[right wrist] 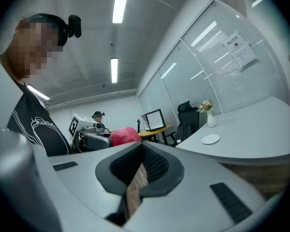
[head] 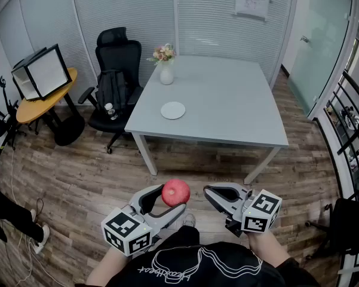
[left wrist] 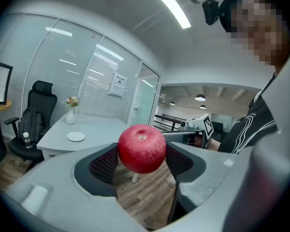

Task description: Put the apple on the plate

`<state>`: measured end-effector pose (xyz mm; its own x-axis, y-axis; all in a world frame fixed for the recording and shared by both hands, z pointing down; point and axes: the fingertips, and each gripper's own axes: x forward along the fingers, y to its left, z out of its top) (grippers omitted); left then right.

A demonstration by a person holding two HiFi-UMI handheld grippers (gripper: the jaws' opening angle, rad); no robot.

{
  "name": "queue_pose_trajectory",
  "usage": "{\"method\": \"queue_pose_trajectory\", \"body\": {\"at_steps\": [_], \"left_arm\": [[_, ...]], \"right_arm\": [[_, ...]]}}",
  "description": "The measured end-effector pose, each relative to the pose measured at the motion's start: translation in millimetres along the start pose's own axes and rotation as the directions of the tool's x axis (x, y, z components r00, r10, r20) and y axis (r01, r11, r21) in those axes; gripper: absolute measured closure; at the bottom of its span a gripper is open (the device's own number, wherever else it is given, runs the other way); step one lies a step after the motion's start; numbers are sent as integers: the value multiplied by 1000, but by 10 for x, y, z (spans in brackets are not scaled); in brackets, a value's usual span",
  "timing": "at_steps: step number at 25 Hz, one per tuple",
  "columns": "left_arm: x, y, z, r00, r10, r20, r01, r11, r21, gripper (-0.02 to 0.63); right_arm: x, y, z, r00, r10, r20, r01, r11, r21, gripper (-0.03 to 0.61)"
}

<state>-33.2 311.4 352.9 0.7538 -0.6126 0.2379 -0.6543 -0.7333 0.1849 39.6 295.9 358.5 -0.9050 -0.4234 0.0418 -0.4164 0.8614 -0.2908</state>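
The left gripper (head: 170, 200) clamps the apple (head: 175, 192) in wide-set jaws, open floor (head: 89, 181) ahead up to the table (head: 227, 106) edge, plate (head: 173, 110) well beyond; the right gripper (head: 210, 191) alongside is closed and empty, forearms (head: 104, 272) cut off.

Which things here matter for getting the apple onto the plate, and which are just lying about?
In the job:
apple, clamped in the left gripper
plate, on the grey table

Lying about:
flower vase
office chair with backpack
round yellow table
right gripper, shut and empty
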Motion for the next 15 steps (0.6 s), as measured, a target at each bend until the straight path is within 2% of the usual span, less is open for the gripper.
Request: {"method": "queue_pose_trajectory", "body": {"at_steps": [9, 15], "left_arm": [[138, -103, 243, 1000, -14, -4, 14, 998, 62, 296], [274, -76, 374, 1000, -22, 8, 22, 997, 78, 296]], "right_arm": [[-112, -64, 206, 1000, -2, 21, 2, 1000, -15, 571], [-167, -221, 310, 999, -35, 36, 35, 999, -8, 571]]}}
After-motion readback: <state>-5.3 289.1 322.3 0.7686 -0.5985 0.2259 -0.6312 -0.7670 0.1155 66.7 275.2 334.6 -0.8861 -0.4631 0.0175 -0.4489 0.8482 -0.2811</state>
